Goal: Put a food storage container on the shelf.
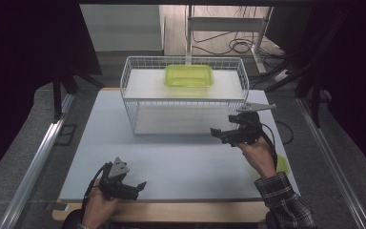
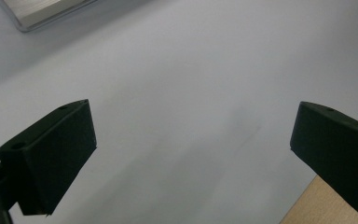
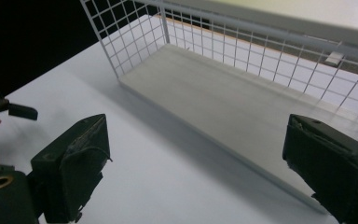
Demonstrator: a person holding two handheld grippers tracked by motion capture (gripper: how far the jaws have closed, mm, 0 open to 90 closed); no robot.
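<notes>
White laminate covers the tabletop (image 1: 171,162), which carries everything I work with; a wooden strip runs along its near edge.

White wire forms the rack (image 1: 183,93) standing at the middle of the far edge. It has a lower board resting on the tabletop and an upper board level with its rim.

Yellow-green and translucent, the tray (image 1: 189,76) lies flat on the upper board of the rack, toward the far side, slightly right of the rack's centre.

My right gripper (image 1: 226,135) hangs above the tabletop just in front of the rack's near right corner, apart from the wire. In the right gripper view its fingers (image 3: 70,168) stand wide apart with nothing between them, aimed at the open lower board.

My left gripper (image 1: 136,187) sits at the near edge, toward the near left corner, well apart from the rack and the tray. In the left gripper view its fingers (image 2: 51,158) are also spread wide and hold nothing; bare tabletop lies beneath them.
</notes>
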